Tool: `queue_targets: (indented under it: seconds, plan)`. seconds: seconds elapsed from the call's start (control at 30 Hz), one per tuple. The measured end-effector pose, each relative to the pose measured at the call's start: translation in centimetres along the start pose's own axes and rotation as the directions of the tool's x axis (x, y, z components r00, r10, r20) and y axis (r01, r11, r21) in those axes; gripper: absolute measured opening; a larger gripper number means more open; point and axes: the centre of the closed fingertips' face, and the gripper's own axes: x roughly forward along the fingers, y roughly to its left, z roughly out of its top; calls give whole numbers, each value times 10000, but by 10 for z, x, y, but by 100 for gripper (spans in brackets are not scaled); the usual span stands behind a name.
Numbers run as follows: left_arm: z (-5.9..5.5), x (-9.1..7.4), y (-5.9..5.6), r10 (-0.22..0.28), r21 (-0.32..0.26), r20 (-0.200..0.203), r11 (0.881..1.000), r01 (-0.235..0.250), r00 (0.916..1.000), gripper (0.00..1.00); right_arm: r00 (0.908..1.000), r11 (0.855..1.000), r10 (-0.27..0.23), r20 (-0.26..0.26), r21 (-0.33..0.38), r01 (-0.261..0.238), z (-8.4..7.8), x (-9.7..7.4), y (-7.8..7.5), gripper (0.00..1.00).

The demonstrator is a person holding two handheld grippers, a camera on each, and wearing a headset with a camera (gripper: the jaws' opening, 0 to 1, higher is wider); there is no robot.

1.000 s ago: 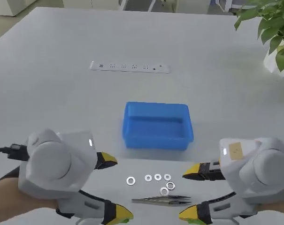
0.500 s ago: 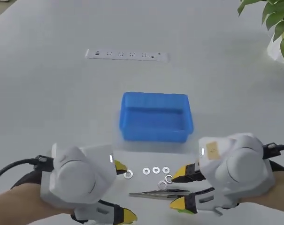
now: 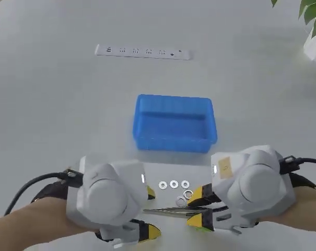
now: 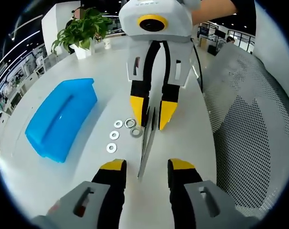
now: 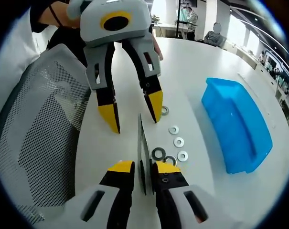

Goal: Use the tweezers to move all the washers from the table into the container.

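Step in hand: the person is picking the tweezers [image 4: 147,143] up off the table [image 3: 69,104]; no washer is being moved yet.
Tweezers, position: they are lying flat on the table between the two grippers, on the near side of the washers [image 3: 174,184].
Tweezers, long axis: it is running straight from one gripper to the other, along the facing jaw lines. Which end carries the tips cannot be told.
Right gripper [image 5: 144,168]: its jaws are standing narrow, straddling the tweezers end nearest it. The left gripper view is showing a thin gap at each side, so a clamp is not yet confirmed.
Left gripper [image 4: 148,165]: its jaws are standing wide apart and holding nothing. The other tweezers end is pointing into the gap and stopping just short of the tips.
Nearer gripper: the right one is already around the tool. Judged from this, it is taking the tool while the left one is waiting in support.
Washers: five are lying loose on the table, just beside the tweezers end at the right gripper, on the container side.
Container [image 3: 173,142]: the blue tray is sitting beyond the washers, apart from them, and appears to be holding nothing.
Next move, requirement: the right jaws are needing to close squarely across the narrow tool without tipping it onto the adjacent washers.
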Motion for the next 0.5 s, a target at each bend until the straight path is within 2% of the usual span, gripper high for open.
queue_targets:
  seconds: [0.03,0.27,0.37,0.47,0.5]
  plan:
    - [5,2,-1,-24,-175,255,9998,29,9997,37,9999,9999,-99,16,-119,99,1,0,-1,16]
    - [6,5,-1,-241,-88,137,9997,242,9996,34,9995,9991,-278,-147,-323,273,1,1,-4,11]
    - [7,5,-6,-481,315,-8,9983,481,9988,29,9989,9973,-356,-316,-661,334,1,1,-3,11]
    - [8,7,-3,-394,223,-79,9990,395,9992,25,9984,9960,-412,-384,-810,380,1,1,-3,10]
    - [6,6,-1,-219,106,-227,9997,221,9995,20,9982,9955,-420,-418,-870,382,1,1,-3,10]
